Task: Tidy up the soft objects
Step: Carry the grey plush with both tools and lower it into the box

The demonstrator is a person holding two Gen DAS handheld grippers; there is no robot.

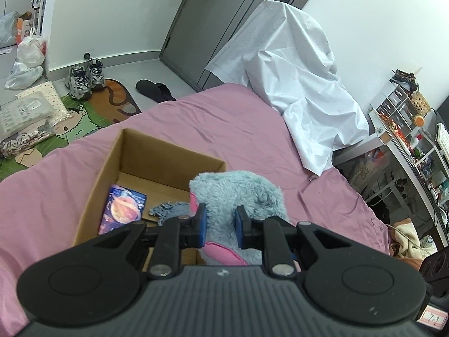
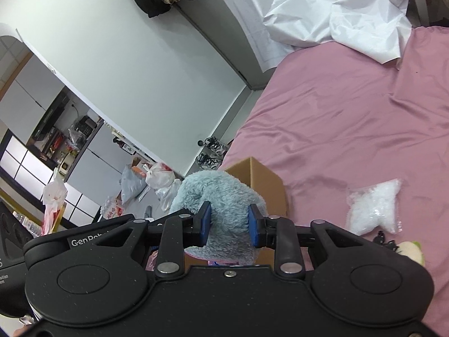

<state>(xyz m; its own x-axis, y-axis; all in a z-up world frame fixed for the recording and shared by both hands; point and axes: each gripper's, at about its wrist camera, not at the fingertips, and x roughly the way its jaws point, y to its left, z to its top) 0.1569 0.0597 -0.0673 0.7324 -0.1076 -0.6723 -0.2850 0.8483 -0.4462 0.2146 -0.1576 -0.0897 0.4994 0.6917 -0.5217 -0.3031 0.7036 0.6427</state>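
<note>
Currently I have both tongs clamped on the fluffy blue-grey plush toy with pink patches [image 1: 241, 193]: left gripper [image 1: 220, 226] and right gripper [image 2: 228, 226] each pinch pile at the near rim of the open brown cardboard box [image 1: 126, 151]. Risks: fur slipping free, or the toy catching the rim and tipping the box on the pink bedsheet [image 1: 224, 118]

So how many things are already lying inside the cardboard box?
2: a planet-print packet against the cardboard box's left wall, and a grey-blue knitted piece beside it. The blue plush toy may hide more.
</note>
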